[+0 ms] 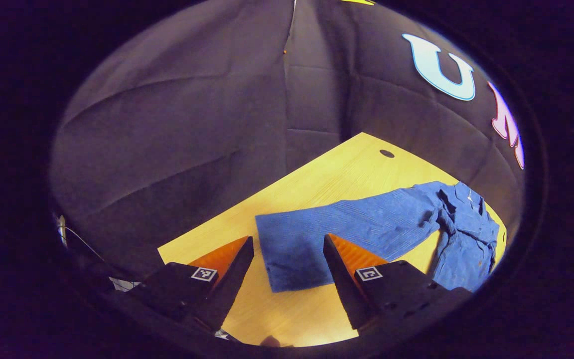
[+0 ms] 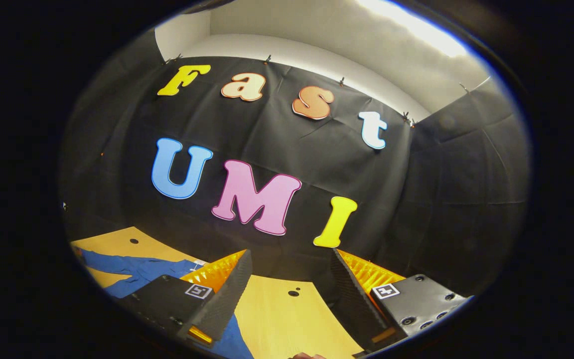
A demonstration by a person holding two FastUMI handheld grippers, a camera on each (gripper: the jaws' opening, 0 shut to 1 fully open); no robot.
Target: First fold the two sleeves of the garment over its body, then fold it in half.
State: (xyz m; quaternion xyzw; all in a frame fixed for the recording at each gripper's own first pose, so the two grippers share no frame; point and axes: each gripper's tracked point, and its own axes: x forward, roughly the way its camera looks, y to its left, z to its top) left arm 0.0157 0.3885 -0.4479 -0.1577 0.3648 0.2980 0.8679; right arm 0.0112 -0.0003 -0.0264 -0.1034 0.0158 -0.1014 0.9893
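Your left gripper hangs above the near part of the tabletop with its fingers spread wide apart and nothing between them. Through the gap you look down on the blue garment, which lies flat on the wooden tabletop. One long sleeve stretches out toward you, and its squared cuff end sits just beyond and between your fingertips, apart from them. The body of the garment lies farther off to the right, bunched and creased around the collar, near the right edge of the tabletop. A small round hole marks the tabletop close to its far corner, well apart from the cloth.

Your right gripper is tilted upward toward the booth's black wall, and its fingers also stand open, holding nothing. Below them you see a bare strip of tabletop with two small holes near the far edge. In the right gripper view the garment shows at the lower left, a blue sleeve running across the wood, and another patch of the blue cloth appears under the left finger at the near edge. Whether that finger touches the cloth cannot be told from here.
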